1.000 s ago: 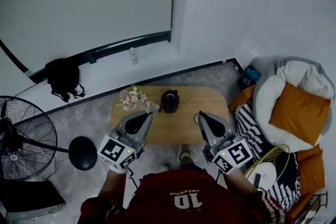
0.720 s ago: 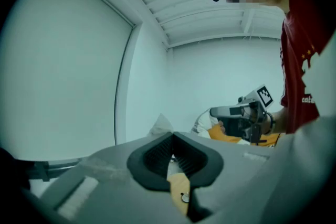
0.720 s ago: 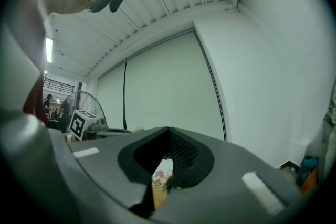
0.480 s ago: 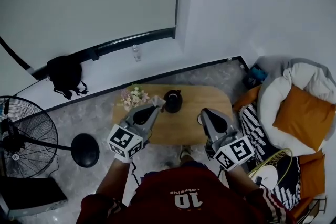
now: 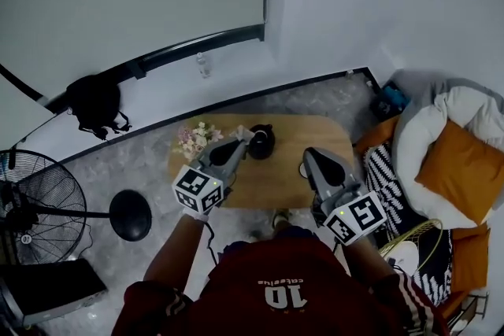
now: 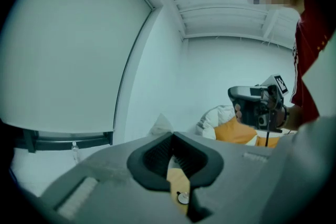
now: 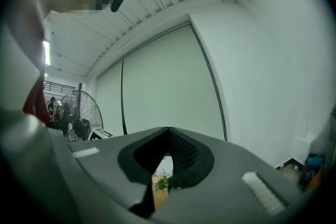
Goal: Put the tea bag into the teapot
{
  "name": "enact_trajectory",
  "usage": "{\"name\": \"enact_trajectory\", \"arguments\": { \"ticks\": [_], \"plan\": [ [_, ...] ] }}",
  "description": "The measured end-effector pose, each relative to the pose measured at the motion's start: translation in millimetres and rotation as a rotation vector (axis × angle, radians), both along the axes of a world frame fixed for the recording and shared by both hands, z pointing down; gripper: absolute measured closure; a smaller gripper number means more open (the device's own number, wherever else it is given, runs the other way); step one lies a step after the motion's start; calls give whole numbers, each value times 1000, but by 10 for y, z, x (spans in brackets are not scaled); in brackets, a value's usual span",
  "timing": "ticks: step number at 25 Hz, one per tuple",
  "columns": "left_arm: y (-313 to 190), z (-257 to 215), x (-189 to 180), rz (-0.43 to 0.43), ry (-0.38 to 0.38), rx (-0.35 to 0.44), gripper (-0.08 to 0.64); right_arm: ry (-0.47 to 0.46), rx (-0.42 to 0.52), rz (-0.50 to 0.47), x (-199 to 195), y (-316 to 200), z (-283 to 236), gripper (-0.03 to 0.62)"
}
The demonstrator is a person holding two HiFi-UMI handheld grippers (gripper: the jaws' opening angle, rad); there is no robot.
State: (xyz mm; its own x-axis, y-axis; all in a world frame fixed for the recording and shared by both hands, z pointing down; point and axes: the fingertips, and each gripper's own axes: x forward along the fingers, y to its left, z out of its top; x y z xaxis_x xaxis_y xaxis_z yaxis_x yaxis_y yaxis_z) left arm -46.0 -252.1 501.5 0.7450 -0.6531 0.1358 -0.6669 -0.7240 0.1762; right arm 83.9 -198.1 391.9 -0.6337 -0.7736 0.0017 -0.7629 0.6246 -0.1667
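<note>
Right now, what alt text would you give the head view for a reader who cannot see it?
Seen from above, the left claw, shut on a white tea bag, holds it close to the black teapot on a wooden table. The right claw, shut and empty, hangs over the table's right side; flowers stand left of the teapot.

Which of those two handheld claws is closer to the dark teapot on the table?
The left gripper: its tip, pinching a white tea bag, is right beside the teapot; the right gripper is farther away.
</note>
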Motion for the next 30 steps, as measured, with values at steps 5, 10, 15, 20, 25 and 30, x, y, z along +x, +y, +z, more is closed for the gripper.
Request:
{"name": "enact_trajectory", "arguments": {
  "ticks": [5,10,15,20,25,30],
  "plan": [
    [-210,365,124,4,-37,-39,557,-7,-23,3,102,-193,119,589],
    [-408,728,243,2,-65,-100,557,-19,-40,6,196,-393,227,589],
    [-633,1071,334,6,-70,-160,557,-29,-52,12,274,-569,329,589],
    [-825,1444,448,21,-87,-214,557,-36,-81,27,407,-713,466,589],
    [-998,1852,522,24,-101,-277,557,-30,-105,51,552,-834,589,589],
    [-1159,2192,521,1,-112,-336,557,-29,-131,81,692,-949,678,589]
  ]
}}
